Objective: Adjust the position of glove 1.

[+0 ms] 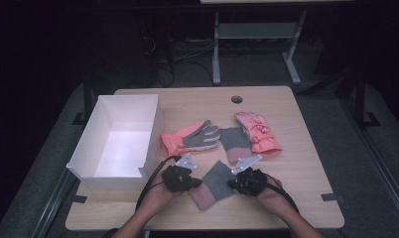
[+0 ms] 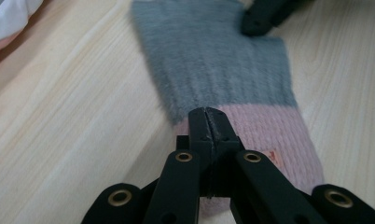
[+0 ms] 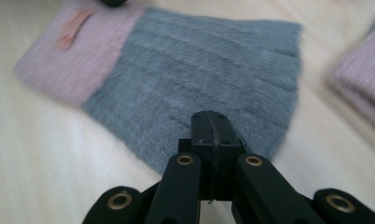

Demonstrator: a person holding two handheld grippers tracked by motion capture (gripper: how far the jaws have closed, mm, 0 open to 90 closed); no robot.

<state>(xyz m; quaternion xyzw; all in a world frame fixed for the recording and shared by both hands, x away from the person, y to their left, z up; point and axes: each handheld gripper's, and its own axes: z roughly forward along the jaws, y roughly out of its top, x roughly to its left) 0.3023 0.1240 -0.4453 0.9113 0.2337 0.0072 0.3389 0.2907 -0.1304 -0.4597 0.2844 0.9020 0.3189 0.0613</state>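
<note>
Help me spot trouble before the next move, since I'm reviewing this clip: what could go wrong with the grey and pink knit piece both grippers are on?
The left gripper and right gripper look shut on opposite edges of the knit piece; thin pinches may slip on lifting. Pulling apart could stretch it. It might also brush the gloves nearby.

A white open-topped box point(image 1: 119, 144) is seen at the left of the frame, standing on a light wooden table point(image 1: 297, 148) near its left edge. At the centre, an orange glove with a grey palm point(image 1: 191, 139) is laid flat, its fingers pointing right. Just to its right, a grey and pink knitted glove point(image 1: 235, 144) is placed, touching a pink padded glove point(image 1: 259, 133). A round cable hole point(image 1: 236, 99) is set near the table's far edge. A grey metal frame point(image 1: 257, 39) stands at the top of the frame.
</note>
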